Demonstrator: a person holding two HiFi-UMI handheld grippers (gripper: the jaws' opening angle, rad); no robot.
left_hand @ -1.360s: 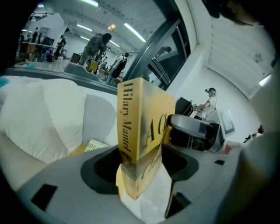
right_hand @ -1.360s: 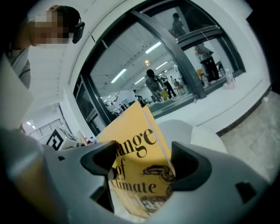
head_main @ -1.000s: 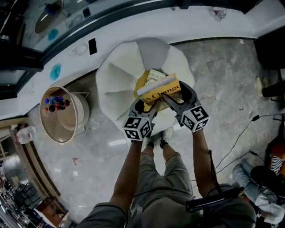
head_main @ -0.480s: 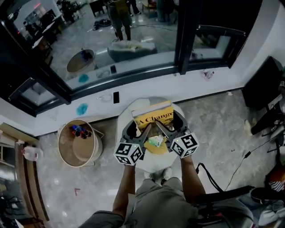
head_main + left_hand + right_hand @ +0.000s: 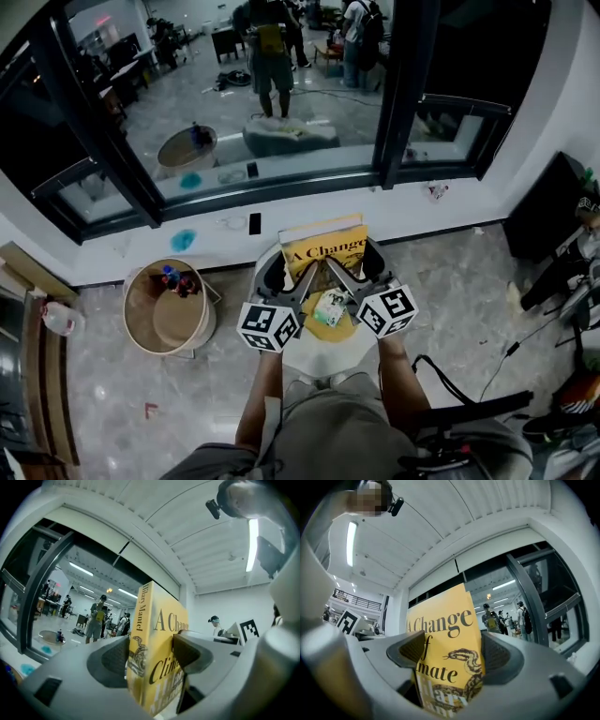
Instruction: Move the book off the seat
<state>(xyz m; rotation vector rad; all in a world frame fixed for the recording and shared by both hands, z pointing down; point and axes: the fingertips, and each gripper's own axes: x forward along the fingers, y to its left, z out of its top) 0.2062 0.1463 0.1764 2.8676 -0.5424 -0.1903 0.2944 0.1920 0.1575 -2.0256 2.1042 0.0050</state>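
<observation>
A yellow hardback book stands upright in the air above the white round seat. Both grippers hold it by its lower part. My left gripper is shut on the book's spine side. My right gripper is shut on the front cover's outer edge. In the left gripper view the jaws press the spine and cover; in the right gripper view the jaws flank the cover. A small printed packet on a yellow sheet lies on the seat below the book.
A round wooden tub holding small coloured things stands left of the seat. Behind the seat runs a white ledge under a dark-framed window, with people beyond the glass. A black cabinet and floor cables are at the right.
The book has gone from lying on the seat to upright and raised between both grippers. The packet and yellow sheet stayed on the seat. The head camera has tilted up toward the window.
</observation>
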